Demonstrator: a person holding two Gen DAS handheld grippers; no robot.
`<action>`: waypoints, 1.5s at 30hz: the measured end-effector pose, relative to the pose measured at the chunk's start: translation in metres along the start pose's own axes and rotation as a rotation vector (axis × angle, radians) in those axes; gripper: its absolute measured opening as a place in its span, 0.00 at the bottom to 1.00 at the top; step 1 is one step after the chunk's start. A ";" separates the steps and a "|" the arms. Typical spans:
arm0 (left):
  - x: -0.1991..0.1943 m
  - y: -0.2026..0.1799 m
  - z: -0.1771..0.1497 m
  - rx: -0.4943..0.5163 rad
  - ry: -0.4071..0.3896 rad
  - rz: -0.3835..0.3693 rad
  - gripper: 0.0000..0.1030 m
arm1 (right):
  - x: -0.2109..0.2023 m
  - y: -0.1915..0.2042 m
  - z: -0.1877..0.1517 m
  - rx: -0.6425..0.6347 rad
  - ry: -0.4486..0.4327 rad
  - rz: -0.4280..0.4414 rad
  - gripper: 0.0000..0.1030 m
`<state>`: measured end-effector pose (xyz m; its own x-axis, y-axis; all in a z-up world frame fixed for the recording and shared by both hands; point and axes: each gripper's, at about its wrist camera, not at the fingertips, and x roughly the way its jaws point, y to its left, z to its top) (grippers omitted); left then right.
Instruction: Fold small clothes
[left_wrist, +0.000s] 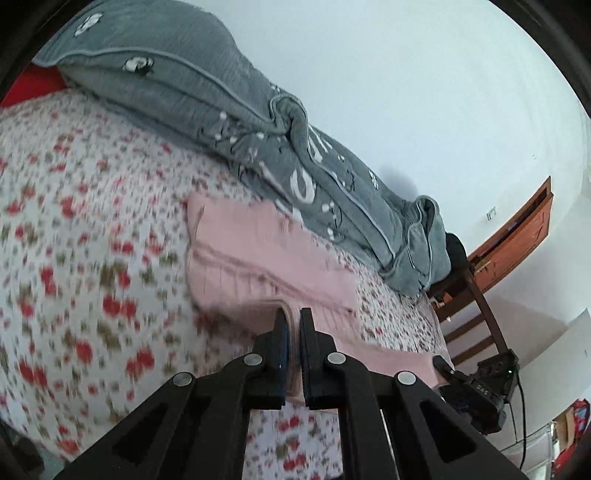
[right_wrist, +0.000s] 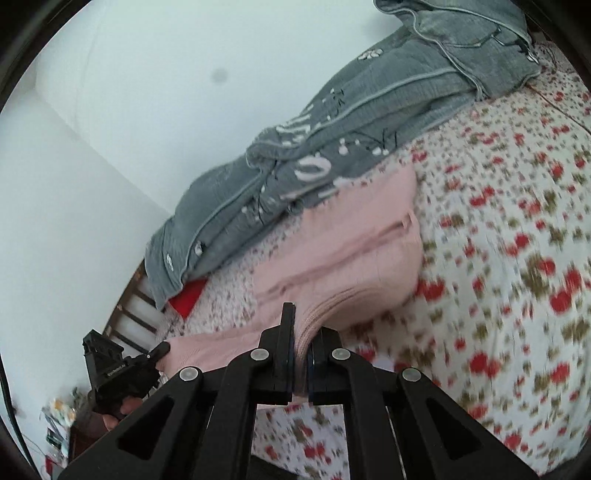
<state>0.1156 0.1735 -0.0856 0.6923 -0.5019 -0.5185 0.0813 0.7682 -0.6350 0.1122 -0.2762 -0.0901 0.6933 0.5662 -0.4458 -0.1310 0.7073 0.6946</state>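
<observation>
**Pink garment pinched at both ends on the floral bed**

The pink knit garment (left_wrist: 258, 254) lies on the floral bedsheet (left_wrist: 74, 221), its long axis running along the bed beside the grey quilt (left_wrist: 207, 96), which is bunched against the white wall (left_wrist: 406, 74). Its far edge touches the quilt's hem.

The left gripper (left_wrist: 293, 317) is clamped on a ribbed pink edge, folds of fabric squeezed between its jaws. The right gripper (right_wrist: 304, 325) likewise pinches a bunched ribbed edge of the garment (right_wrist: 343, 251).

The left wrist view shows the right gripper (left_wrist: 443, 365) biting a stretched pink corner, plus a wooden bed frame (left_wrist: 476, 317) and a brown wooden door (left_wrist: 517, 240). The right wrist view instead shows the left gripper (right_wrist: 162, 349) on the opposite corner, a hand (right_wrist: 118, 413) under it, and a red item (right_wrist: 188, 297) under the quilt (right_wrist: 332, 122).

White lettering on the quilt is too crumpled to read; the marking on the gripper bodies is too small.
</observation>
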 end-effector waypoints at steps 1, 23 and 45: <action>0.003 -0.001 0.008 -0.002 -0.006 0.005 0.06 | 0.003 0.001 0.009 -0.002 -0.011 0.004 0.05; 0.204 0.056 0.141 -0.078 0.079 0.150 0.07 | 0.201 -0.070 0.143 0.035 0.067 -0.156 0.10; 0.281 0.069 0.131 0.196 0.092 0.346 0.11 | 0.285 -0.106 0.143 -0.240 0.158 -0.435 0.06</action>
<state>0.4096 0.1371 -0.2004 0.6363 -0.2273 -0.7372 -0.0039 0.9546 -0.2977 0.4248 -0.2504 -0.2102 0.6070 0.2426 -0.7568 -0.0261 0.9579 0.2860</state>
